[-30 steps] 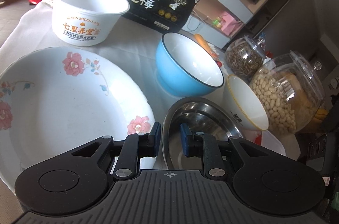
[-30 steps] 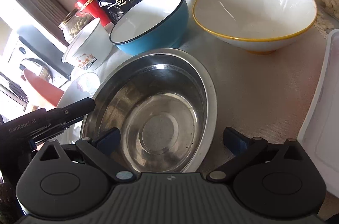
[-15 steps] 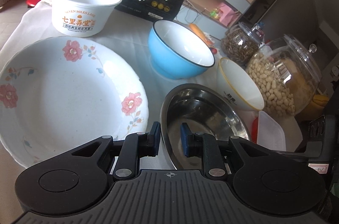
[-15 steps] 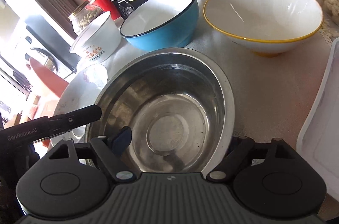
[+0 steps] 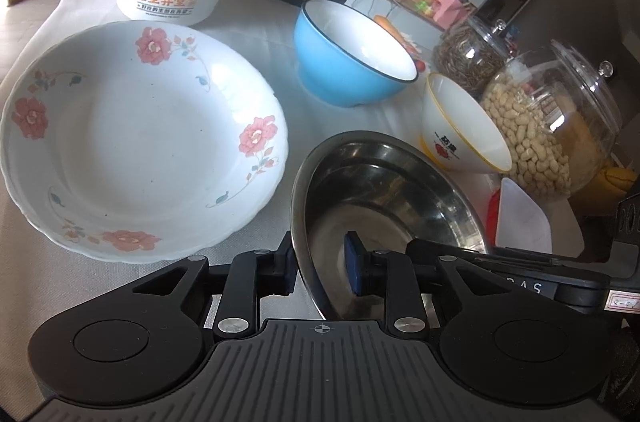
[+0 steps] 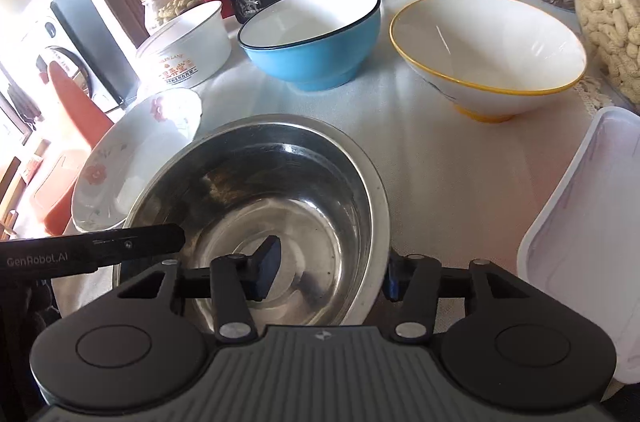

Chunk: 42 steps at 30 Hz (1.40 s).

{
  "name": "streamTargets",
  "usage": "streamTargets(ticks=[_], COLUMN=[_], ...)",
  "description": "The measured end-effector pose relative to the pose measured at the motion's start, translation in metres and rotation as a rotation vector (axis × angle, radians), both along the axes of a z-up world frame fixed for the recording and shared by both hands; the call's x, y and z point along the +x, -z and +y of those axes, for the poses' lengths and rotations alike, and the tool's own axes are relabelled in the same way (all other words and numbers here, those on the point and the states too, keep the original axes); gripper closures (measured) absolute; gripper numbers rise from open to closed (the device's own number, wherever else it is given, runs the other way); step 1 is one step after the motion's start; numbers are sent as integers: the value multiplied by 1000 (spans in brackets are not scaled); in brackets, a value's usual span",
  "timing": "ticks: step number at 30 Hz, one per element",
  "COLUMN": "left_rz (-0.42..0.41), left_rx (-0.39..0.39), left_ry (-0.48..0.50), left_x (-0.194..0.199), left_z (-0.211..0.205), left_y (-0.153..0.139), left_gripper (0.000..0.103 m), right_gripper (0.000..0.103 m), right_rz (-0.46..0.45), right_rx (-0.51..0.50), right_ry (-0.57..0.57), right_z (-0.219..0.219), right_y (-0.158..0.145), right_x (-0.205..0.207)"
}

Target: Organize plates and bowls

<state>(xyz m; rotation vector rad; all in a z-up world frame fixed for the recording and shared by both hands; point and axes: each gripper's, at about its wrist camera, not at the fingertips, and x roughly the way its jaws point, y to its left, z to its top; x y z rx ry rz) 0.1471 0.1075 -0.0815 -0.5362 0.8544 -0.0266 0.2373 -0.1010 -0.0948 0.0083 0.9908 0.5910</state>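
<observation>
- Both of your grippers have changed at the steel bowl (image 5: 384, 198): your right gripper (image 6: 328, 272) has just been closing its jaws from wide apart across the near rim, while your left gripper (image 5: 320, 270) has just been opening a little.
- Right jaws now straddle the rim, one pad inside the bowl, one outside; whether they pinch yet I cannot tell (the outer pad is mostly hidden).
- Left jaws stand apart, the bowl's left wall between them with a clear gap on the inner side.
- That bowl sits on the tabletop (image 6: 440, 150), just beside the flowered plate (image 5: 132, 142), with the blue bowl (image 6: 316, 42) and the yellow-rimmed bowl (image 6: 488, 62) behind it.
- My read: it's a handover, so get the right grip firm before the left lets go fully.
- Bite well down onto the rim; thin steel slips.
- Lift level, and clear the plate's edge before you carry.
</observation>
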Motion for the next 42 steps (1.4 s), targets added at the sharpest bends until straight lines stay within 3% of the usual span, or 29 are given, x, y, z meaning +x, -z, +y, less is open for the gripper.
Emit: streamTargets(ticks=[2, 5, 7, 10, 15, 20, 28, 30, 37, 40, 42], left_rz=[-38, -159, -226, -265, -232, -190, -159, -151, -172, -173, -151], left_rx=[21, 59, 56, 64, 51, 38, 54, 71, 106, 131, 159], left_ry=[0, 4, -20, -90, -231, -272, -284, -297, -339, -370, -399], left_x=[0, -6, -13, -27, -37, -37, -39, -38, -40, -40, -39], left_z=[3, 22, 44, 75, 122, 143, 152, 153, 154, 155, 156], left_y=[-13, -38, -50, -56, -41, -23, -10, -9, -10, -11, -9], left_gripper=[76, 74, 76, 76, 76, 76, 77, 82, 86, 75, 56], right_gripper=[54, 54, 54, 54, 56, 58, 59, 59, 59, 58, 52], right_rz=[-39, -145, -197, -233, -200, -163, -112, -121, -170, -224, -268], right_rx=[4, 40, 58, 57, 8, -51, -74, -87, -65, -63, -90], right_ry=[-1, -30, -56, -116, -223, -256, -255, -255, -230, -204, -165], right_z=[4, 19, 37, 79, 143, 179, 188, 189, 176, 171, 168], right_y=[-14, -51, -68, -78, -60, -33, -11, -9, -14, -19, -18], right_x=[-2, -5, -3, -1, 2, 2, 6, 3, 3, 5, 5])
